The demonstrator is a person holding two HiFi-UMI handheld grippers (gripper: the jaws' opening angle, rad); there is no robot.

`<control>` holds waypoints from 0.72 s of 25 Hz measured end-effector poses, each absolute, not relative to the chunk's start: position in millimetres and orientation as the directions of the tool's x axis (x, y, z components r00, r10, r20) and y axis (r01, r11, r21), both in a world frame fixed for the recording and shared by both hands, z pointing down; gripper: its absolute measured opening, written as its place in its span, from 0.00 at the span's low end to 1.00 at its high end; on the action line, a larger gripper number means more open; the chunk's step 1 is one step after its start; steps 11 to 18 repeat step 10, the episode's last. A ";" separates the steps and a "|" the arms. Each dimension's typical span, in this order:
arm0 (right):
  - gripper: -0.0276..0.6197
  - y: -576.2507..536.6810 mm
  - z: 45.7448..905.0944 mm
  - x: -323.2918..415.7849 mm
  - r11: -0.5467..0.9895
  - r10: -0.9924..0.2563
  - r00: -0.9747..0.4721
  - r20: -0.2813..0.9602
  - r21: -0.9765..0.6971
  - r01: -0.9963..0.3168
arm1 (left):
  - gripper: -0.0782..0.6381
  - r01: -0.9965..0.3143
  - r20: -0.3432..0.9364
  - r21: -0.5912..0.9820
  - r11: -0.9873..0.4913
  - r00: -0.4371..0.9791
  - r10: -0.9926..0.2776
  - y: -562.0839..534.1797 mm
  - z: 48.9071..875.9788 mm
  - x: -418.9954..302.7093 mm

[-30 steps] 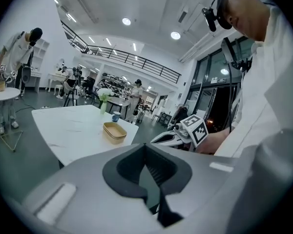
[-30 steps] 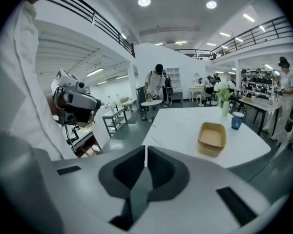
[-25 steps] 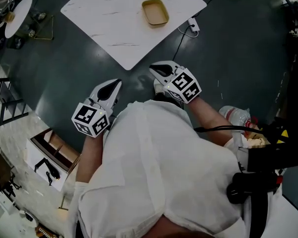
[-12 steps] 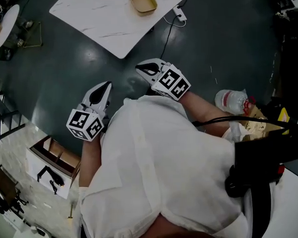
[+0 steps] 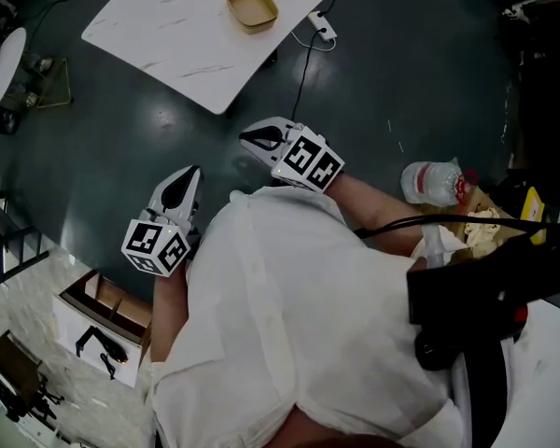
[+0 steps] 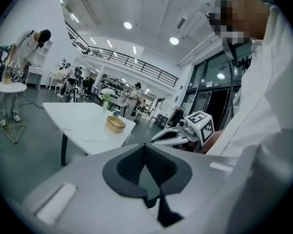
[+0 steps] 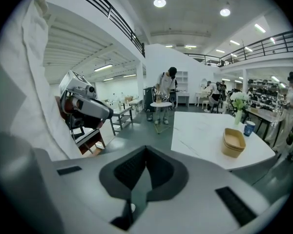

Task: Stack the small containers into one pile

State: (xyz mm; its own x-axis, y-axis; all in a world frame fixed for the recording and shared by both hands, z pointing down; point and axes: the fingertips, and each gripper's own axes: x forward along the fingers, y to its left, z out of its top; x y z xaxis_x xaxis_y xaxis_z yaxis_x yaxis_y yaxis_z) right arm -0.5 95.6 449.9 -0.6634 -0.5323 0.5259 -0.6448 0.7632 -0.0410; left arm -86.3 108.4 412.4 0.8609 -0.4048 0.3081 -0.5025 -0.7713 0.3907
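Containers (image 5: pixel 252 7) stacked on table (image 5: pixel 168 40); power strip (image 5: pixel 321 28) nearby.

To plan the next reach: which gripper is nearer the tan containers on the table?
Right. The right gripper hangs off the table's near corner; the left gripper is farther back, over the floor. Neither touches the tan containers.

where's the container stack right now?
Head view, top centre: the container stack sits on the white table, toward its right end, beside a blue cup.
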 end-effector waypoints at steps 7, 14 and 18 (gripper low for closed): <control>0.05 98.3 451.8 0.1 0.745 -0.545 -0.651 0.528 -0.050 -0.665 | 0.12 -0.483 0.312 0.393 -0.782 0.870 -0.381 108.4 416.1 -86.3; 0.05 94.7 455.6 4.4 0.739 -0.551 -0.640 0.536 -0.043 -0.672 | 0.12 -0.479 0.313 0.394 -0.784 0.873 -0.375 104.4 418.3 -85.3; 0.05 94.7 455.6 4.4 0.739 -0.551 -0.640 0.536 -0.043 -0.672 | 0.12 -0.479 0.313 0.394 -0.784 0.873 -0.375 104.4 418.3 -85.3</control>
